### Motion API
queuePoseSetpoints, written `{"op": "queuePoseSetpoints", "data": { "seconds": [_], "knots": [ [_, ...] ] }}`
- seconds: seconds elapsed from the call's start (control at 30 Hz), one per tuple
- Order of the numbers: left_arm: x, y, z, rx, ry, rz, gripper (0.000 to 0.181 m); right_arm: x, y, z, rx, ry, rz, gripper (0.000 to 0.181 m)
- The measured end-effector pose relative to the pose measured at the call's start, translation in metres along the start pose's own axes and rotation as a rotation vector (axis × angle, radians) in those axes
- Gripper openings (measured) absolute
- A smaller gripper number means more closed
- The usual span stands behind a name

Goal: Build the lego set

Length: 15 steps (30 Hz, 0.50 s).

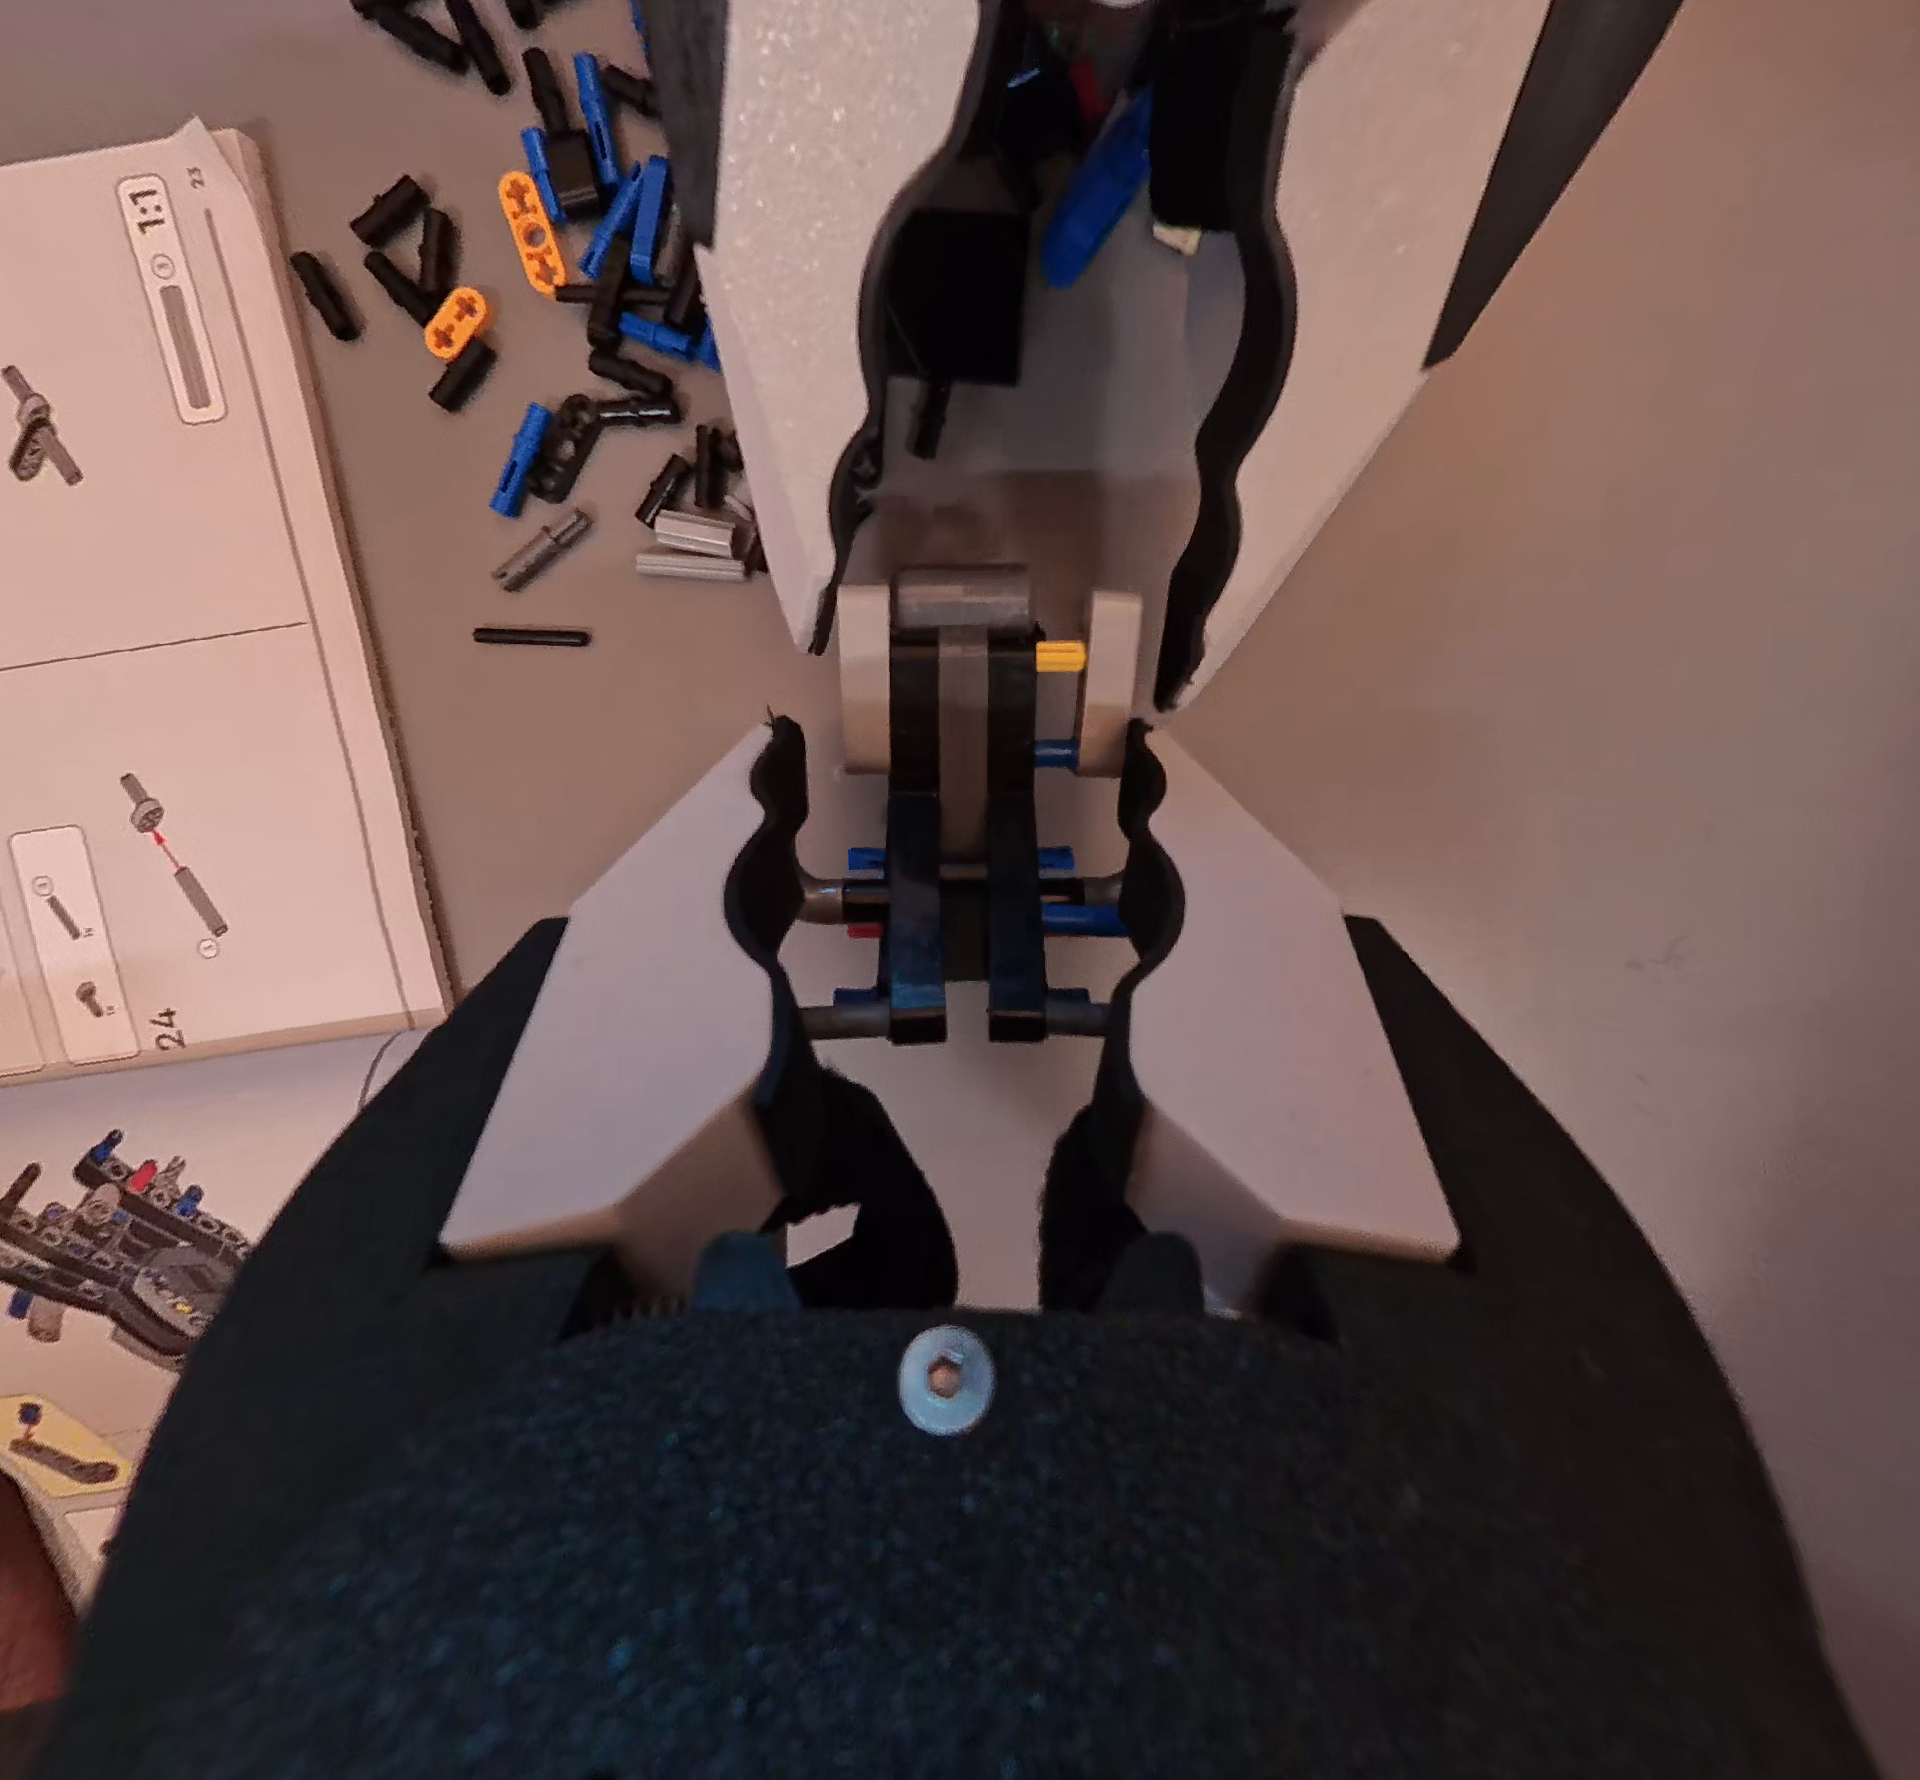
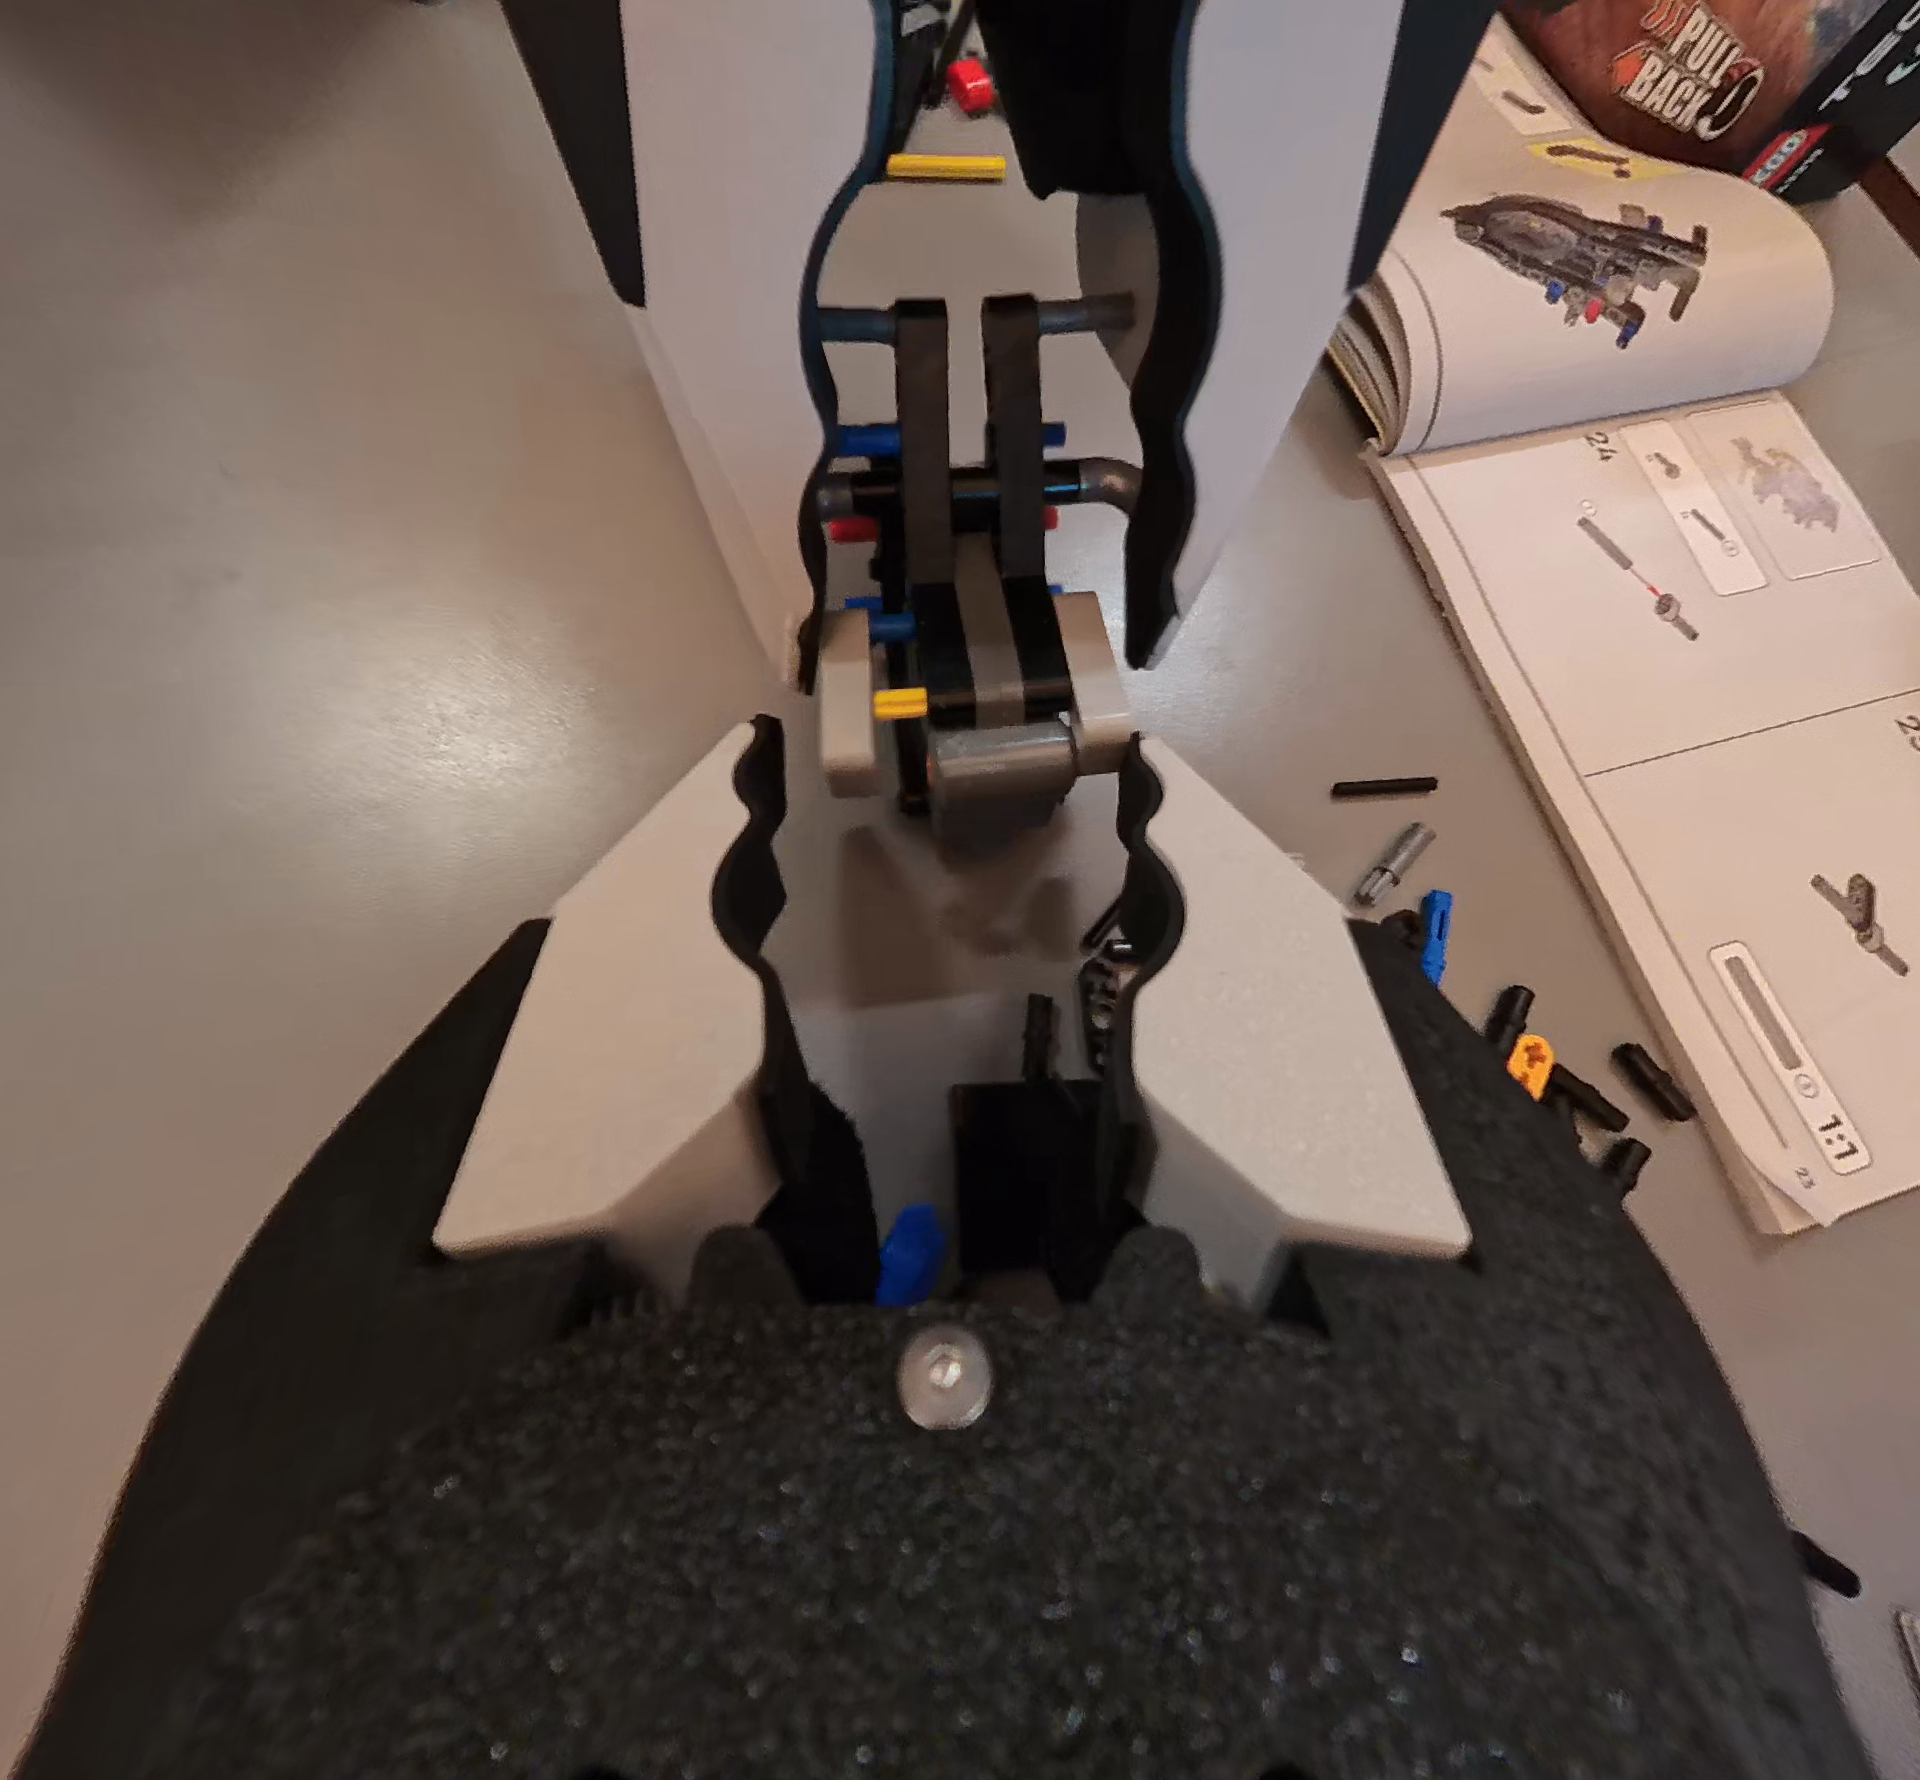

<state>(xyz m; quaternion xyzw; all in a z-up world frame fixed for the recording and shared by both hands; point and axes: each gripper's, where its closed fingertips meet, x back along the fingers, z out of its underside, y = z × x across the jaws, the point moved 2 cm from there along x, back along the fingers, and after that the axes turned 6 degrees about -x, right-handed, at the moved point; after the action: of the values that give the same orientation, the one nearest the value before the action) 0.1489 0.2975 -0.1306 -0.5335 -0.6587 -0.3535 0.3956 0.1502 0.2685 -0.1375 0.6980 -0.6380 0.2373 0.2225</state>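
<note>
A lego assembly (image 1: 914, 899) of two black beams, grey axles, blue, red and yellow pins and a light grey end hangs above the table between my two grippers, which face each other. My left gripper (image 1: 958, 728) is shut on it, with the grey axle ends against the pads. From the right wrist view the assembly (image 2: 925, 442) sits in the left gripper (image 2: 971, 665). My right gripper (image 2: 948, 733) flanks the light grey end with a narrow gap at one fingertip. It also shows at the top of the left wrist view (image 1: 989, 668).
A pile of loose black, blue and orange pins (image 1: 582, 276) lies left of the grippers. The open instruction booklet (image 1: 187, 691) (image 2: 1662, 691) lies beside it. A thin black axle (image 2: 1385, 787), a yellow axle (image 2: 945, 167), a red piece (image 2: 971, 83) and the set's box (image 2: 1714, 47) are on the table. The tips of both grippers are at nearly the same place. From either gripper's tips it is about 20 cm to the red piece (image 2: 971, 83).
</note>
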Motion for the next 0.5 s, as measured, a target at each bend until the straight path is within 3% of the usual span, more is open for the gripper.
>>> {"op": "queuePoseSetpoints", "data": {
  "seconds": [0.17,0.27,0.37,0.5],
  "knots": [
    [0.000,-0.006,-0.003,0.000,-0.017,0.028,0.057,0.001,0.000,-0.005,0.018,-0.030,0.021,0.065],
    [0.000,-0.009,-0.005,-0.024,-0.027,0.042,0.057,0.004,-0.005,-0.004,0.096,-0.015,0.097,0.046],
    [0.000,-0.007,-0.008,-0.028,-0.038,0.030,0.057,0.004,-0.004,0.004,0.125,0.047,0.096,0.057],
    [0.004,-0.002,0.000,-0.033,0.004,-0.020,0.056,0.017,-0.013,0.011,0.101,0.091,0.123,0.059]
  ]
}}
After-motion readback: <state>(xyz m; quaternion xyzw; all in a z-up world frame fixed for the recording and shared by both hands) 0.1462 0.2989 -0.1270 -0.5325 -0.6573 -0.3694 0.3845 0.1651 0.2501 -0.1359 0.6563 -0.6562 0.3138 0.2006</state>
